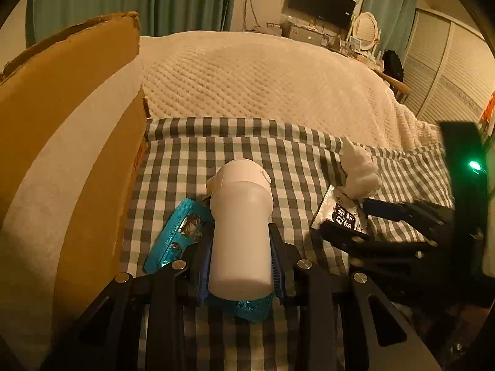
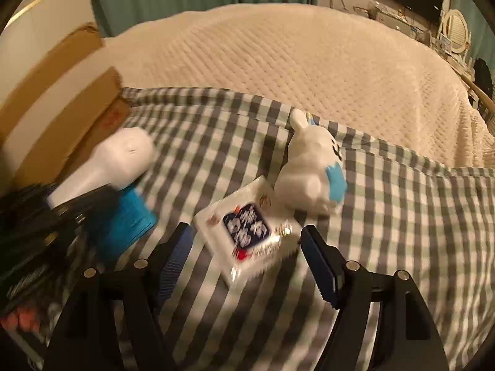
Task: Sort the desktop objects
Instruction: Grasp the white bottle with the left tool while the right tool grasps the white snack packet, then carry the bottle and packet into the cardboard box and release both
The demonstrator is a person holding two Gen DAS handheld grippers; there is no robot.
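My left gripper [image 1: 241, 262] is shut on a white bottle [image 1: 239, 232] lying on its side on the checked cloth [image 1: 247, 142]; the bottle also shows in the right wrist view [image 2: 105, 167]. A blue foil packet [image 1: 179, 235] lies under and left of it. My right gripper [image 2: 246, 247] is open, its fingers on either side of a white snack packet [image 2: 247, 232] with a dark blue label, which also shows in the left wrist view [image 1: 340, 213]. A white rabbit figure [image 2: 312, 167] with blue marks stands just beyond the packet.
An open cardboard box [image 1: 77, 154] stands at the left, its flap raised. A cream quilted bedspread [image 1: 263, 77] lies beyond the checked cloth. A TV [image 1: 321, 3], a round mirror and a wardrobe stand far off at the right.
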